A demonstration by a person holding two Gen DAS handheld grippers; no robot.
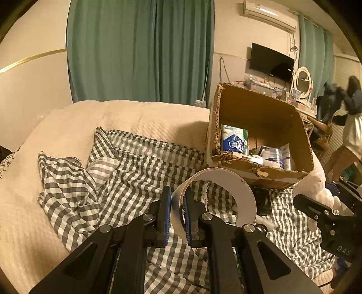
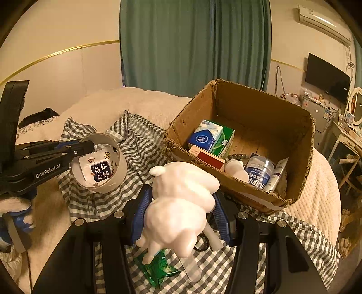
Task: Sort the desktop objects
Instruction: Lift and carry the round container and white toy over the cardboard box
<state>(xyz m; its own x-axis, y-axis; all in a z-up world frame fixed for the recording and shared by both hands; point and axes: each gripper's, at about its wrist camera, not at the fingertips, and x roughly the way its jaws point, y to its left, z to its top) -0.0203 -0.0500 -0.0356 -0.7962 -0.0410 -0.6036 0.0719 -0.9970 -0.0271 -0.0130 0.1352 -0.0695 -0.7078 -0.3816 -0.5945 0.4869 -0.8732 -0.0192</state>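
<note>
Teal curtains (image 1: pixel 140 49) are hanging closed against a cream wall (image 2: pixel 67 29) that is carrying a thin gold trim line (image 2: pixel 56 53). A white air conditioner (image 1: pixel 270 14) is sitting high on the wall, above a dark wall-mounted television (image 1: pixel 271 62). Beside it, a dressing table (image 1: pixel 304 108) is holding an oval white-framed mirror (image 1: pixel 303 82) and small clutter. A bed (image 1: pixel 27 226) with a cream quilted cover is filling the foreground. Warm, dim light is tinting everything yellowish.

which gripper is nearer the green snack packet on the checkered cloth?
Right. The right gripper, shut on the white figurine, hangs just above the green packet. The left gripper, holding the tape roll, sits further off to the left.
</note>
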